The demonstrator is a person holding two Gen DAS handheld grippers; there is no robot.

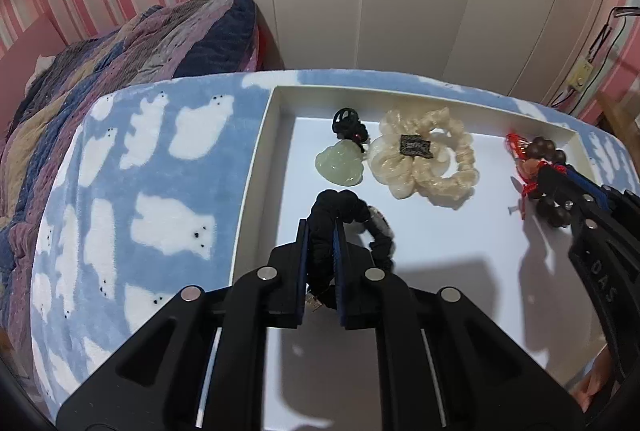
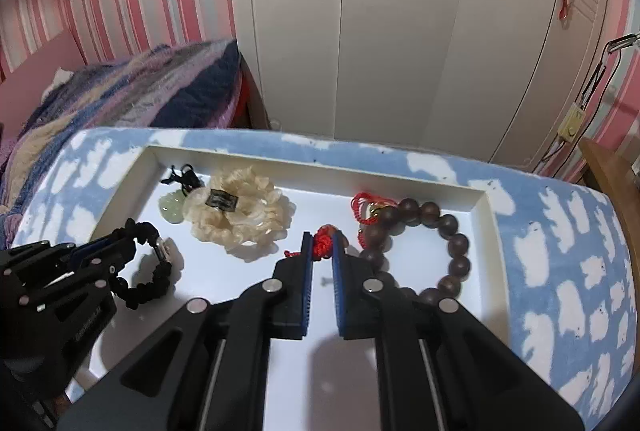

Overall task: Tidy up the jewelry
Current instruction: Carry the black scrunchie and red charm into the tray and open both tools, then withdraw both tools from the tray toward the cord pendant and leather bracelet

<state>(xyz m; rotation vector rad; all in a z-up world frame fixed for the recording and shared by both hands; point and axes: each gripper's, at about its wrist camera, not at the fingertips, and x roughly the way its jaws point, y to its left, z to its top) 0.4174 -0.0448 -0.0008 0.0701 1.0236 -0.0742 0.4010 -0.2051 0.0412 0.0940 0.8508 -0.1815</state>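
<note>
A white tray (image 1: 260, 167) (image 2: 320, 171) lies on a blue blanket. My left gripper (image 1: 321, 227) (image 2: 128, 237) is shut on a black ruffled band (image 1: 340, 203) (image 2: 156, 263) with a silvery piece, low over the tray's left side. My right gripper (image 2: 322, 239) (image 1: 538, 171) is shut on a red knotted cord (image 2: 322, 243) (image 1: 530, 167). A brown bead bracelet (image 2: 452, 239) (image 1: 540, 147) lies on the tray floor just right of that gripper. A cream scrunchie (image 1: 424, 163) (image 2: 240, 211) and a pale green jade pendant (image 1: 340, 165) (image 2: 172, 207) on a black cord rest at the tray's back left.
The blue blanket (image 1: 160, 191) (image 2: 560, 251) with white bear shapes surrounds the tray. A bed with a striped quilt (image 1: 120, 63) stands at the left, white wardrobe doors (image 2: 400, 31) behind. A wooden edge (image 2: 608, 167) shows at the far right.
</note>
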